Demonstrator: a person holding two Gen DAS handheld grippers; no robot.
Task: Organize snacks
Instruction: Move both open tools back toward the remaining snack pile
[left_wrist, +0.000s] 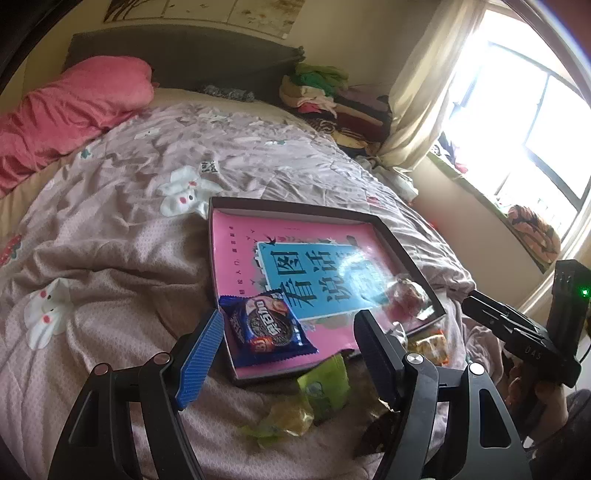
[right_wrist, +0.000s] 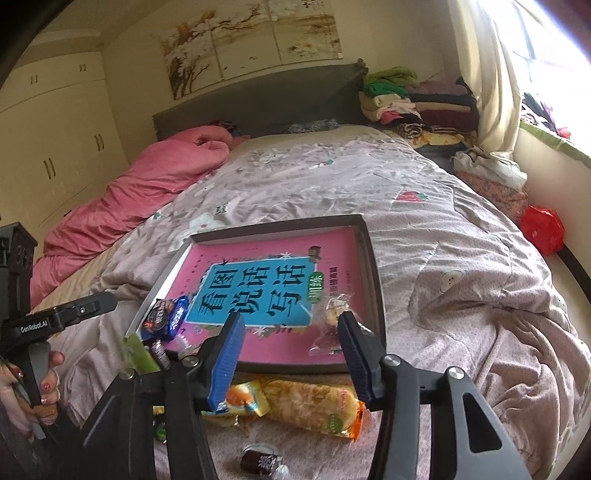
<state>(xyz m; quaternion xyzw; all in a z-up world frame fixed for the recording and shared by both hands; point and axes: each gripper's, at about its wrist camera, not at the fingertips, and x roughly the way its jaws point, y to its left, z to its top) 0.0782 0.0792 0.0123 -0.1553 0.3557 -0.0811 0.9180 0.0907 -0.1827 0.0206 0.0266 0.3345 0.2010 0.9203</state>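
1. Snacks, two already in shallow dark-rimmed box (right_wrist: 373, 258) on the bed: blue cookie pack (left_wrist: 266, 325) at its near-left corner, clear-wrapped snack (right_wrist: 330, 325) at its near-right corner.
2. Blue cookie pack: face up, picture of a dark sandwich cookie, white brand lettering too distorted to read. Long axis runs diagonally across the box corner.
3. Clear-wrapped snack: long axis roughly away from the right wrist camera, lying just beside right box wall.
4. Box floor covered by pink book (right_wrist: 266, 266); large black Chinese characters "看图说话写话" on a blue panel, top of text toward the headboard.
5. Loose on the quilt (left_wrist: 110, 240) before the box: orange-and-yellow long pack (right_wrist: 314, 406), green packet (left_wrist: 325, 384), yellowish wrapped piece (left_wrist: 288, 417), small dark wrapped candy (right_wrist: 262, 461). Labels unreadable.
6. Left gripper (left_wrist: 291, 354): jaws well apart, nothing between the pads, above the near-left box corner.
7. Right gripper (right_wrist: 291, 354): jaws partly apart, holding nothing, above the near box edge; "GenRobot.AI" printed on the left unit's body as seen from the right wrist camera.
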